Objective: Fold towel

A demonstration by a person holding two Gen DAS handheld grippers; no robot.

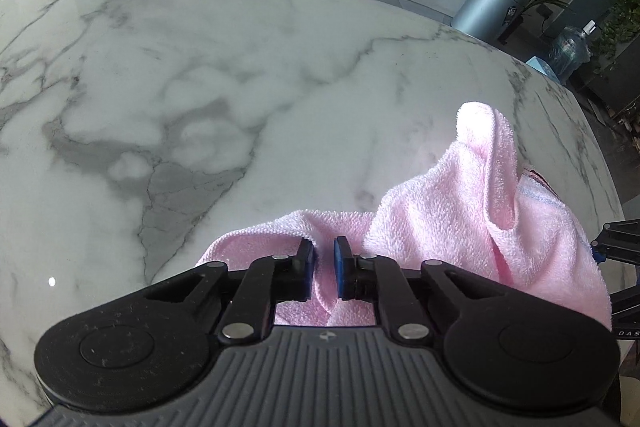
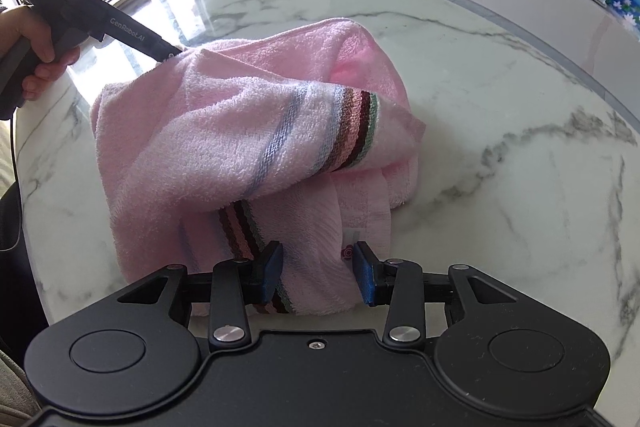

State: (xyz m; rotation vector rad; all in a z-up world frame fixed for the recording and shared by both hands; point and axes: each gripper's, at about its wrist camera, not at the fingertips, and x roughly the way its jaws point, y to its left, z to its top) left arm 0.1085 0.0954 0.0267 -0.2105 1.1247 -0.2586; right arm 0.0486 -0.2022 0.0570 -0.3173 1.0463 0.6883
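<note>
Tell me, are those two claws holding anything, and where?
The left gripper pinches the pink towel at a bunched edge. The right gripper is open around the striped hem, not gripping yet.

The white grey-veined marble surface lies bare and wide ahead and to the left of the left tool, giving open room right to its far rim. To that tool's right, the bunched pink terry towel with striped band rises in a tall fold and blocks the way. In the right wrist view the same towel fills the middle; bare marble stays open to its right and beyond it.
</note>
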